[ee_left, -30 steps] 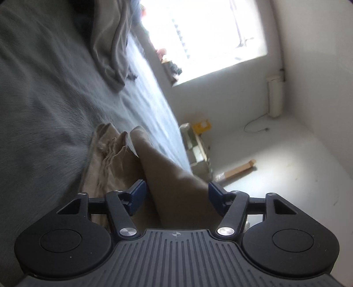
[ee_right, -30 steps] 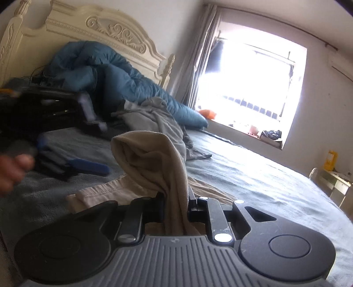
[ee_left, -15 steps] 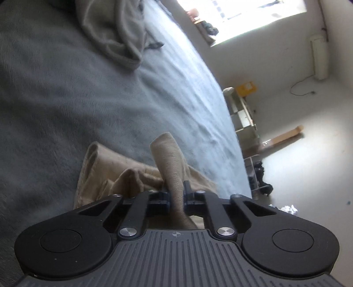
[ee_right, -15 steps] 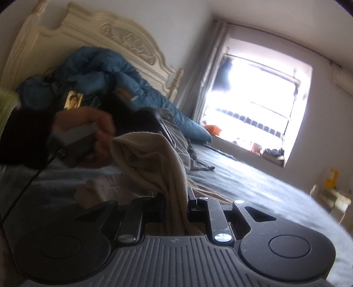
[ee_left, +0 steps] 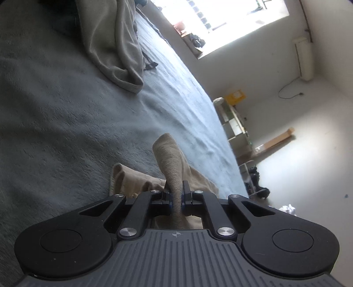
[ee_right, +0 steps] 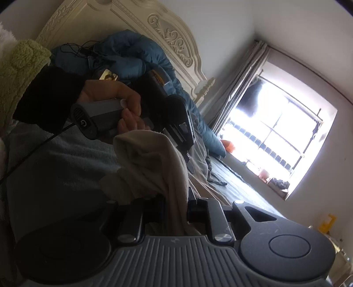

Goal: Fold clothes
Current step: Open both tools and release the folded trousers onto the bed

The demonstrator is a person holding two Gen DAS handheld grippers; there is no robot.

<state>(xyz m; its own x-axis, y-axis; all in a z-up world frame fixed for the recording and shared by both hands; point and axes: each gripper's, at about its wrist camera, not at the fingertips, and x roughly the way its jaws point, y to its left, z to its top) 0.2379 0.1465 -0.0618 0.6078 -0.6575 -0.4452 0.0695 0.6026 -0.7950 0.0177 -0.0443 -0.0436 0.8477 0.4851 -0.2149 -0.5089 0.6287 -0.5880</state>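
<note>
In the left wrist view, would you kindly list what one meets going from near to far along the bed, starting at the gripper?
left gripper shut on the beige garment → bare stretch of grey-blue bedspread → crumpled grey garment → cluttered windowsill → bright window

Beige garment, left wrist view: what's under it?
The crumpled beige cloth garment lies on the grey-blue fleecy bed cover, one fold pinched up in the left tongs. The cover directly beneath the garment is hidden by it and by the gripper body.
</note>
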